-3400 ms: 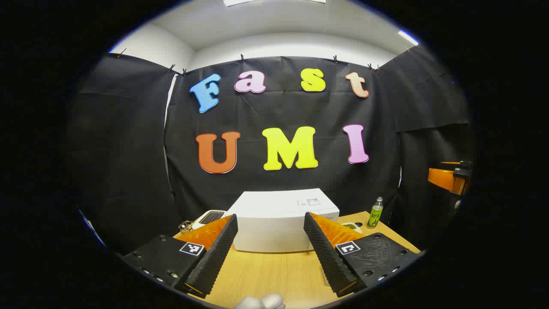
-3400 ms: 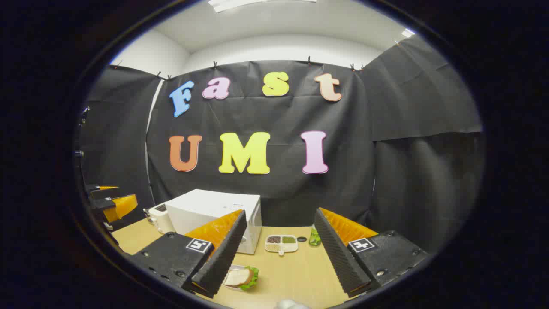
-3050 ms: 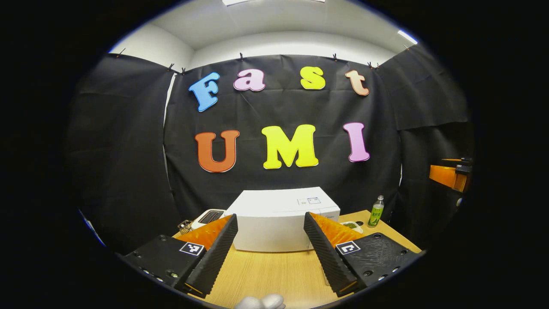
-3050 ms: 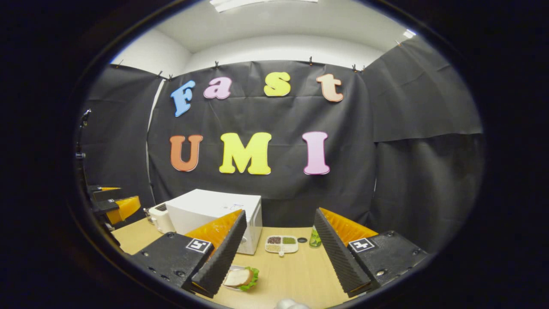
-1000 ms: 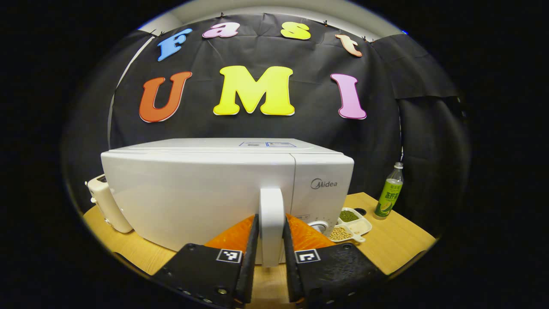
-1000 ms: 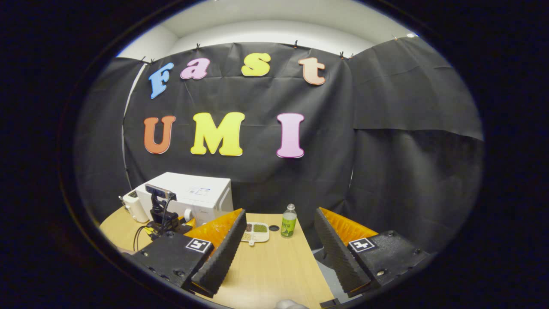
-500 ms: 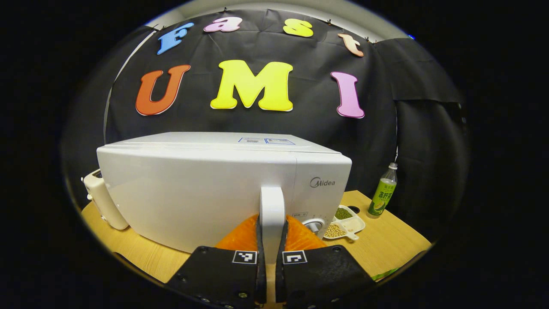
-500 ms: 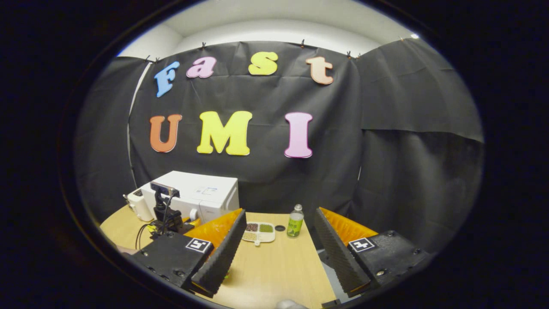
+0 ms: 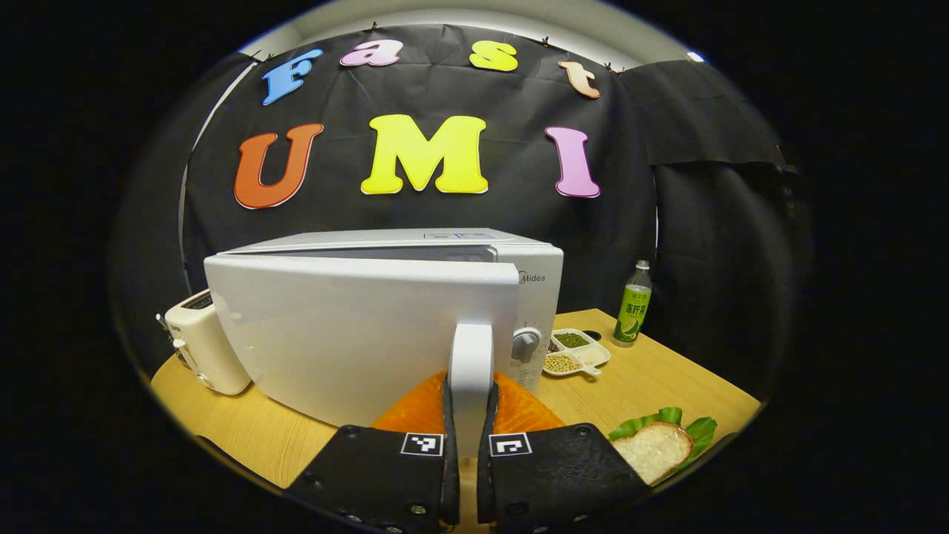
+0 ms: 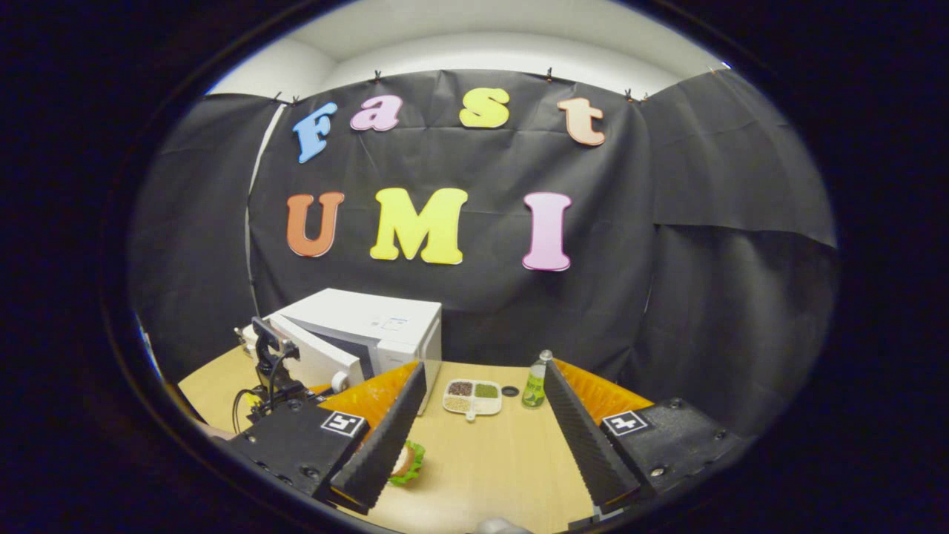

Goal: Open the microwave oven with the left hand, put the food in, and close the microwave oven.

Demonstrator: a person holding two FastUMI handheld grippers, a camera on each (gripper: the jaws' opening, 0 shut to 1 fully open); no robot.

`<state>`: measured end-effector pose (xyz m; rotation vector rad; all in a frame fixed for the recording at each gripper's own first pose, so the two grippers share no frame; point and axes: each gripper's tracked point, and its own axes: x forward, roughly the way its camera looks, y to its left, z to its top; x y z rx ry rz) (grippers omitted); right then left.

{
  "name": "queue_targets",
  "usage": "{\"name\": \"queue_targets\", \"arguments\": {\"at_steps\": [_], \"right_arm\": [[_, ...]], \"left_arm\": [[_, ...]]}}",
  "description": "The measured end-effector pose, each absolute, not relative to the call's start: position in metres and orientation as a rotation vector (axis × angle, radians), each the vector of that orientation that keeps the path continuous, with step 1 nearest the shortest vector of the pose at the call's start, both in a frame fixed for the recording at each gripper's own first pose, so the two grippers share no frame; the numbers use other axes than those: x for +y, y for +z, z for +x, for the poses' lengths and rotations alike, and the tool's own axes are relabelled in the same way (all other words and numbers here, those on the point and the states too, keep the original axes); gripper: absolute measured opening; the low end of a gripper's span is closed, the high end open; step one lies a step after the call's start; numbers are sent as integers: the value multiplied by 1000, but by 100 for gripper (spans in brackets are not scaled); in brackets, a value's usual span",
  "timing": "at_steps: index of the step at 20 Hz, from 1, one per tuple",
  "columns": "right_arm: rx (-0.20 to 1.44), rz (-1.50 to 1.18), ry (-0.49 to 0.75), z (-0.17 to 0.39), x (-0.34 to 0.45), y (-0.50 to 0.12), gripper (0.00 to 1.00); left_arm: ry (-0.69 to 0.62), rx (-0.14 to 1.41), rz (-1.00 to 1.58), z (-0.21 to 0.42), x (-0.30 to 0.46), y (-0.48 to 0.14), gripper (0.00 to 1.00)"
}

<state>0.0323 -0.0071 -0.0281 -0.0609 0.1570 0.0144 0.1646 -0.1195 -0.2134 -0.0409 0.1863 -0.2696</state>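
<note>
With our left tool (image 9: 467,475) clamped on the white vertical door handle (image 9: 471,371), the white boxy microwave oven's (image 9: 371,326) door has now swung ajar, so the lettuce-and-bread sandwich (image 9: 656,449) at four o'clock can go in next, our right tool (image 10: 482,437) gaping wide.

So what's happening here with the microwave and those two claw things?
A person holds a gripper in each hand. The left gripper is clamped on the microwave's door handle, and the door is partly swung open from the microwave. The right gripper hangs open above the table, holding nothing. The sandwich, bread on lettuce, lies on the table near the front edge, not yet put inside. A dish of beans, a green bottle and a toaster stand nearby.
</note>
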Motion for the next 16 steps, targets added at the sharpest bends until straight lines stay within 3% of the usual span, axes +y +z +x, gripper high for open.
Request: {"name": "queue_targets", "arguments": {"at_steps": [1,13,15,16], "right_arm": [[152,-55,27,32,-2,-27,93],[130,-21,80,6,19,-28,93],[125,-19,74,2,17,-28,93],[122,-16,71,1,17,-26,100]], "left_arm": [[-266,195,-40,158,-114,-214,11],[-199,230,20,95,-63,-220,26],[-182,218,30,89,-50,-216,34],[-179,211,31,87,-43,-213,47]]}}
